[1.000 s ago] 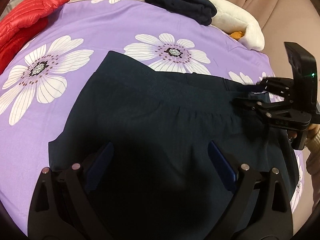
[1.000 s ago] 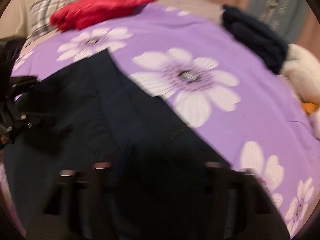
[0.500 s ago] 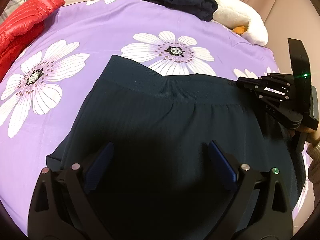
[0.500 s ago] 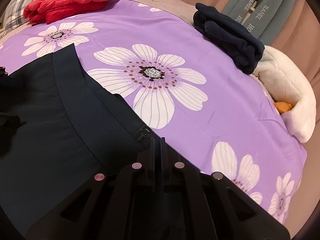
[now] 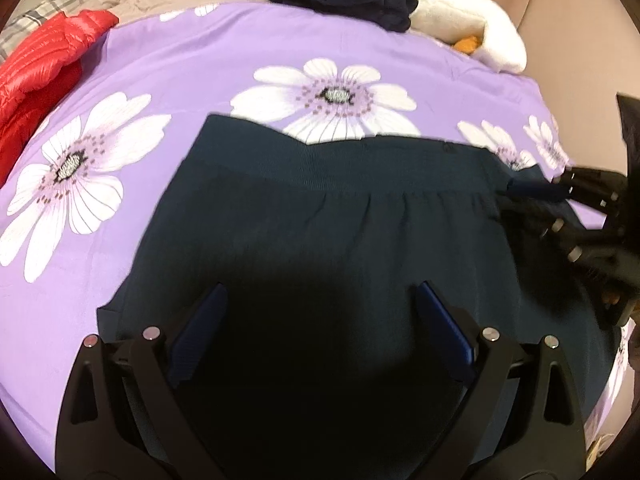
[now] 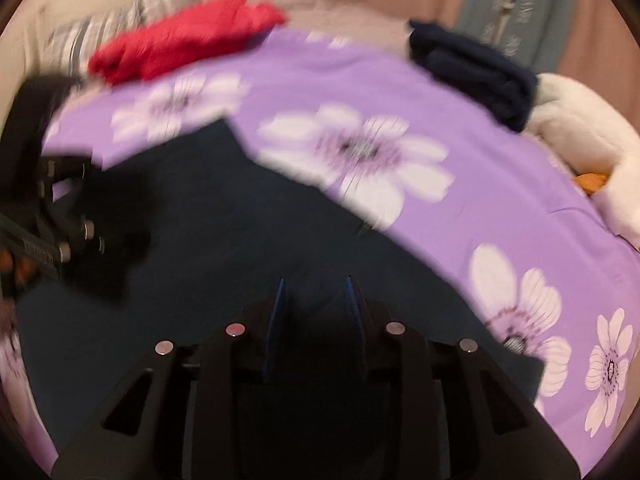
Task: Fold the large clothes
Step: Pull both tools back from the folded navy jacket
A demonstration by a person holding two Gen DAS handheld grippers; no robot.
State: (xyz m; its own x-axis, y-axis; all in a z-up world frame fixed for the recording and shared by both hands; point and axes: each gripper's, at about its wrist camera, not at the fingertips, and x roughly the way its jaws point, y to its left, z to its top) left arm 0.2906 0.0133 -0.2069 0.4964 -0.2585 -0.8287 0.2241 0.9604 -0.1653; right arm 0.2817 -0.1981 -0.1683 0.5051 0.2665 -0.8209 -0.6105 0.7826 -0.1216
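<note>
a large dark navy garment lies spread flat on the bed's purple cover with white flowers. its wide ribbed waistband faces the far side, and small gathers run just below the band. the cloth looks smooth, with the near part in shadow. the right wrist view is blurred.

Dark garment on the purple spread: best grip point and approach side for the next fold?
Judging by its pose, grip the dark garment at the ends of its ribbed waistband, the far edge. That band is thick, straight and lies flat. Come from above at the band's right end with the right gripper, which has just been opening over the fabric.
</note>
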